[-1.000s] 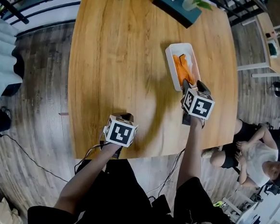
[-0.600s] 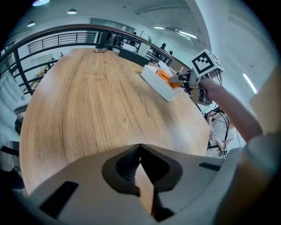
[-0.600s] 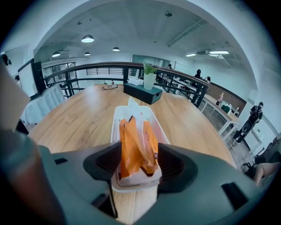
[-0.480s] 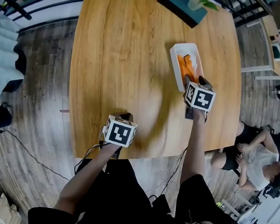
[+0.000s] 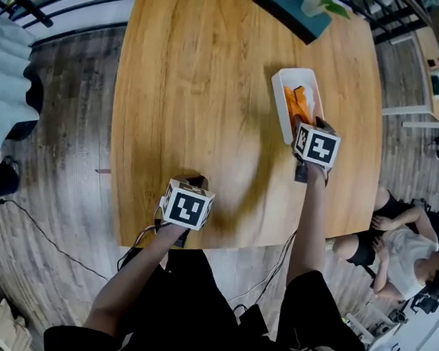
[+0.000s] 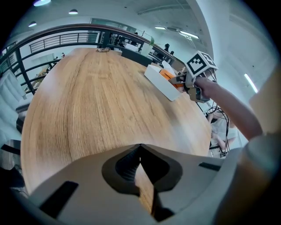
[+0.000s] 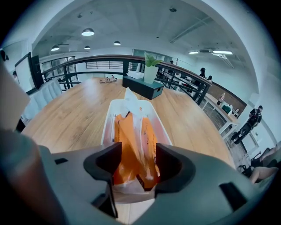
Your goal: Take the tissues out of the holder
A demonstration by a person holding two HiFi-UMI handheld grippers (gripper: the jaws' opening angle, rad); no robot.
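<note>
The right gripper point(image 7: 135, 163) sits at the near end of the white holder point(image 7: 106, 121) on the wooden table point(image 5: 189, 85), jaws spread on either side of the orange tissue packs point(image 7: 131, 140) inside it; the left gripper point(image 6: 140, 167), jaws together and empty, rests near the table's front edge

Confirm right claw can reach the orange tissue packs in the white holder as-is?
Probably yes. The right claw is open, and the orange tissue packs in the white holder line up between its jaws; nothing blocks the way.
</note>
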